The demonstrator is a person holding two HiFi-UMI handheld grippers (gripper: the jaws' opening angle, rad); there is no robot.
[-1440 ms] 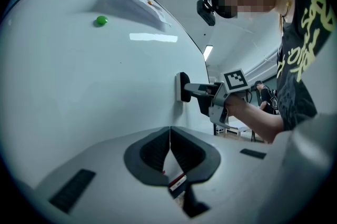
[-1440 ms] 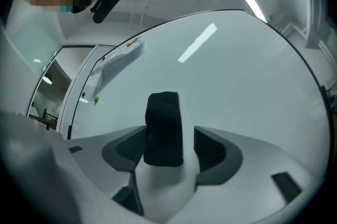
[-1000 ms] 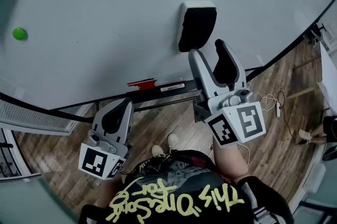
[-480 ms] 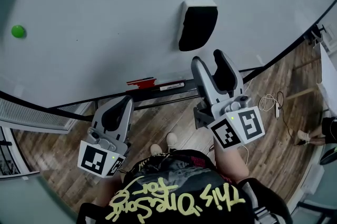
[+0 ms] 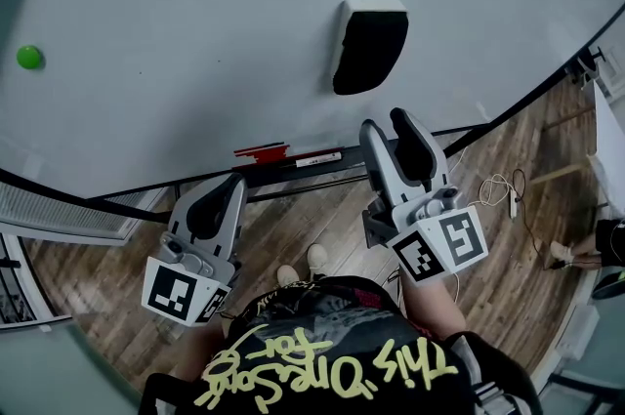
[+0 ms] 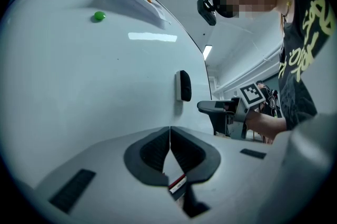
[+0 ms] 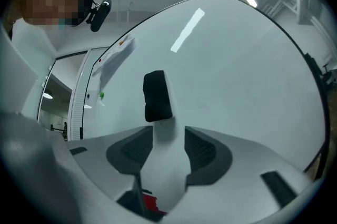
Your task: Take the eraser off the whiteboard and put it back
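Eraser is stuck upright on the whiteboard w/ nothing touching it. The right gripper sits just below it, fingers apart and nothing btwn them (they've just been closing a bit, but there's a clear gap). In the right gripper view the eraser is above that gap, not in it. The left gripper is lower down, near the red marker at the board's bottom edge, fingers pressed together, empty. Green magnet is far left on the board.
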